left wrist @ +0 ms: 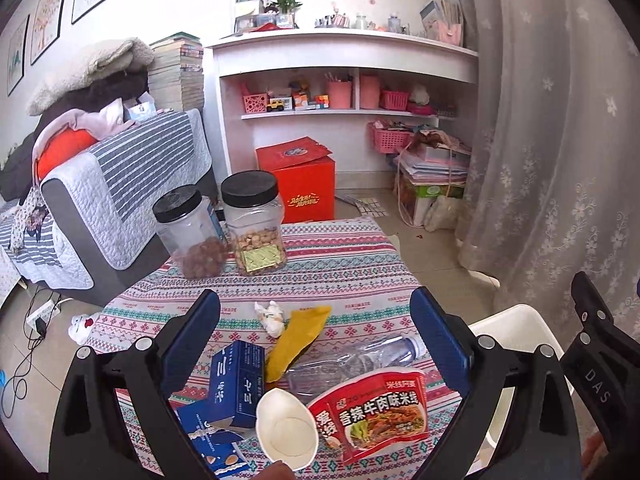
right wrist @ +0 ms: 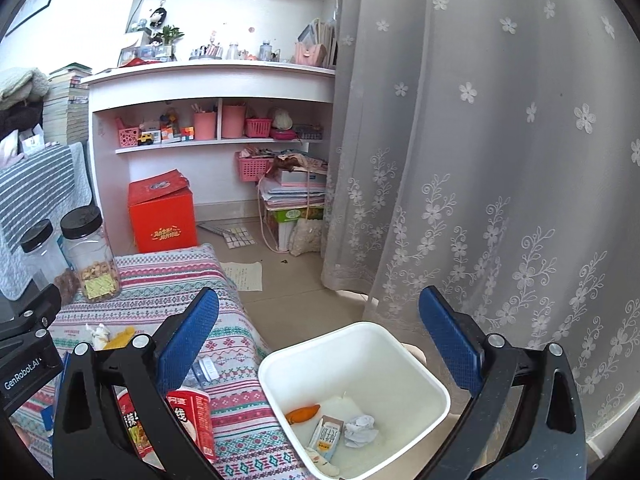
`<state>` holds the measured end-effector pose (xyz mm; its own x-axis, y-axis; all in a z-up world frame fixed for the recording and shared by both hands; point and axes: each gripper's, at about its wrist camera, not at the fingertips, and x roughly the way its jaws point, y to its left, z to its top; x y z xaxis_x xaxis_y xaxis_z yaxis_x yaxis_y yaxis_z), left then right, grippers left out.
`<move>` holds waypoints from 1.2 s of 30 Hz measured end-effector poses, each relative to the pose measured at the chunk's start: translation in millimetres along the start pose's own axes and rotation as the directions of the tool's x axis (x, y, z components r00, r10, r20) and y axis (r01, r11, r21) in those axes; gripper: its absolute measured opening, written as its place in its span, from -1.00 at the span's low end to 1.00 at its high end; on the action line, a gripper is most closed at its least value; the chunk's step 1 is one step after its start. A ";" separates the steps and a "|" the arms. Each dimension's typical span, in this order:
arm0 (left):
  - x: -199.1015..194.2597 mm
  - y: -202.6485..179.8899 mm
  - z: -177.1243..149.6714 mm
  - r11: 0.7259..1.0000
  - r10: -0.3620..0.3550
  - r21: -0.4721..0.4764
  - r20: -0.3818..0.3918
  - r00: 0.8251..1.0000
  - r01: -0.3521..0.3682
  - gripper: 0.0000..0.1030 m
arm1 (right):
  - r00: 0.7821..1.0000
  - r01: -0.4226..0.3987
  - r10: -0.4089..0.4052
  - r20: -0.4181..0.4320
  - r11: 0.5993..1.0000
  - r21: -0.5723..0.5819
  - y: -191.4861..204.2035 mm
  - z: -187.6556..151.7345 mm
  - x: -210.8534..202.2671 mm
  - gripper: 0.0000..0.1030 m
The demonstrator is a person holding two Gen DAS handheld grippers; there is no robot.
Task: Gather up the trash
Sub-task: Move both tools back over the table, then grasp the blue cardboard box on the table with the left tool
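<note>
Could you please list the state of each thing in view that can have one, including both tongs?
Left tongs: open, empty, over the table.
Right tongs: open, empty, above the bin.
White bin: open, partly filled with trash.
Nut jar: upright, lid on, partly full.
Darker-snack jar: upright, lid on, nearly empty.
Plastic bottle: lying down, crushed.
Noodle cup: tipped on its side.
Blue carton: flaps torn open.
</note>
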<state>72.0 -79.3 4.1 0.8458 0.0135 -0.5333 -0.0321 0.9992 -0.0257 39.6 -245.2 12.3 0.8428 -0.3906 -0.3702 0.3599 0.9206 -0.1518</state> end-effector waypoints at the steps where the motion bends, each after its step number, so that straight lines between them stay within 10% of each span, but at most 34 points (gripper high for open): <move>1: 1.1 5.5 -0.2 1.000 0.009 -0.004 -0.001 1.000 -0.009 0.80 | 1.000 -0.007 0.007 -0.002 1.000 -0.005 6.5 0.6 0.4 0.87; 26: 55.8 140.4 -16.7 0.977 0.181 -0.075 -0.193 0.964 -0.199 0.80 | 0.978 -0.199 0.194 -0.071 0.978 -0.066 133.5 -2.7 11.8 0.87; 32: 92.9 176.0 -29.5 0.976 0.100 -0.144 -0.376 0.921 -0.165 0.80 | 0.964 -0.244 0.237 -0.121 0.968 -0.051 150.3 -4.3 21.0 0.87; 36: 125.1 187.5 -47.2 0.959 -0.120 -0.283 -0.506 0.854 -0.033 0.80 | 0.954 -0.265 0.258 -0.153 0.964 -0.026 157.1 -4.0 27.5 0.87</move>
<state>146.7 107.9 -107.3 0.4569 -0.1282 -0.8802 -0.2088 0.9465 -0.2462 117.7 -111.3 -25.5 0.8354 -0.1345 -0.5329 0.1133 0.9909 -0.0725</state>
